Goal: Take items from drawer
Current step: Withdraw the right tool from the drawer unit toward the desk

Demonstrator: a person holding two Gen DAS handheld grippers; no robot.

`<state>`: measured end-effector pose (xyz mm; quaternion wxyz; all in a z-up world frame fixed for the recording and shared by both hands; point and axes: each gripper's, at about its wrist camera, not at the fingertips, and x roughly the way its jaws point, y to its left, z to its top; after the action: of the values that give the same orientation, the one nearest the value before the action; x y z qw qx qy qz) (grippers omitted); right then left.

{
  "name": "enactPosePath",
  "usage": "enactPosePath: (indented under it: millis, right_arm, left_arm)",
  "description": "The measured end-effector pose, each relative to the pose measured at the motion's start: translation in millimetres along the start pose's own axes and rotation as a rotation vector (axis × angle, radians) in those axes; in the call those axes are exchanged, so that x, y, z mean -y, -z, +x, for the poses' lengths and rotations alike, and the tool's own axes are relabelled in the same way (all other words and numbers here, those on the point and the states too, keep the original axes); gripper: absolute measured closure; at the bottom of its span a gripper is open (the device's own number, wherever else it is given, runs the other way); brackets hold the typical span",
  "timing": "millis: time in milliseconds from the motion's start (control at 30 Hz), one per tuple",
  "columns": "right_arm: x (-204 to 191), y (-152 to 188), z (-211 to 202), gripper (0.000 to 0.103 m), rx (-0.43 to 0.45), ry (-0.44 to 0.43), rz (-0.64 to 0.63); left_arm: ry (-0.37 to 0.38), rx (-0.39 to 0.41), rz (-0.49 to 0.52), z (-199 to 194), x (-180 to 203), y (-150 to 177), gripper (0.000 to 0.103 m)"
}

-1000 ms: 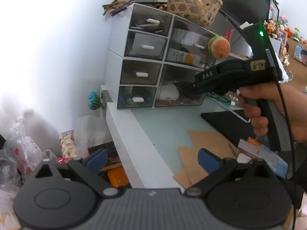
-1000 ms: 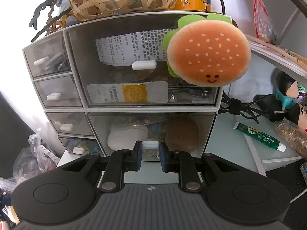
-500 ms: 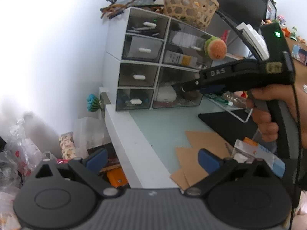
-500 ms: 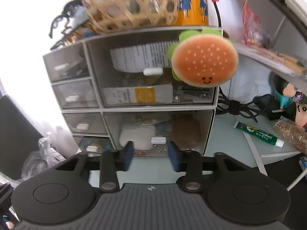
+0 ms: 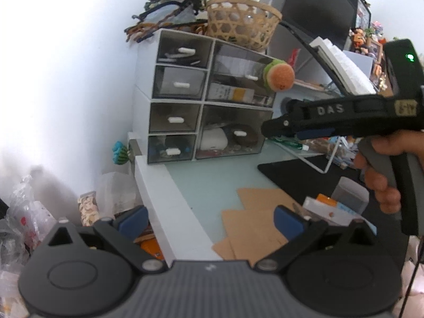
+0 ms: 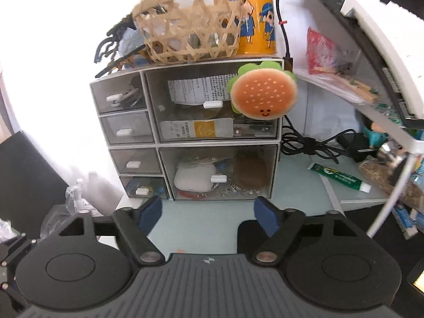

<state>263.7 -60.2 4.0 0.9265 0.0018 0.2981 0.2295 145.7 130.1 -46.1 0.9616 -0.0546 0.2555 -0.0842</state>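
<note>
A white drawer unit with several smoky clear drawers stands at the back of the desk. Its lower right drawer has a white handle; a white item and a brown item show inside, and its front looks flush with the frame. My right gripper hangs in front of this drawer, clear of the handle. Its jaws are opening with nothing between them. In the left wrist view a hand holds the right gripper to the right of the unit. My left gripper is open and empty over the desk's front edge.
A burger plush hangs before the upper right drawer. A wicker basket and a yellow cup sit on top of the unit. Black cables and a green tube lie to its right. Cardboard pieces and a black mat lie nearer.
My right gripper was shut on the lower right drawer's handle. It has let go, spread its jaws and drawn back from the unit. The left gripper has kept its place.
</note>
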Motion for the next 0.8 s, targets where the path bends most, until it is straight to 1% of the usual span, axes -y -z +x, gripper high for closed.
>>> enactPosePath:
  millis: [33,167,500,533,667,800]
  right_arm:
    - [-1,2,-5,0.015,0.001,0.004,-0.009]
    - [-2,7,-22,0.012,0.014,-0.006,-0.008]
    - [-1,16,-53,0.009,0.032,-0.018,0.015]
    - [0,17,-56,0.007,0.034,-0.016,0.019]
    - [5,22,-63,0.007,0.037,-0.013,0.045]
    - [12,27,-69,0.004,0.011,-0.005,0.095]
  left_arm:
    - [0.002,0.0,0.002,-1,1,0,0.001]
    - [0.006,0.001,0.01,-2,6,0,0.001]
    - [0.015,0.008,0.026,-7,13,-1,0.0]
    - [0.016,0.008,0.026,-7,14,-1,0.0]
    - [0.02,0.008,0.03,-7,16,-1,0.0]
    - [0.023,0.004,0.032,-6,18,-1,0.0]
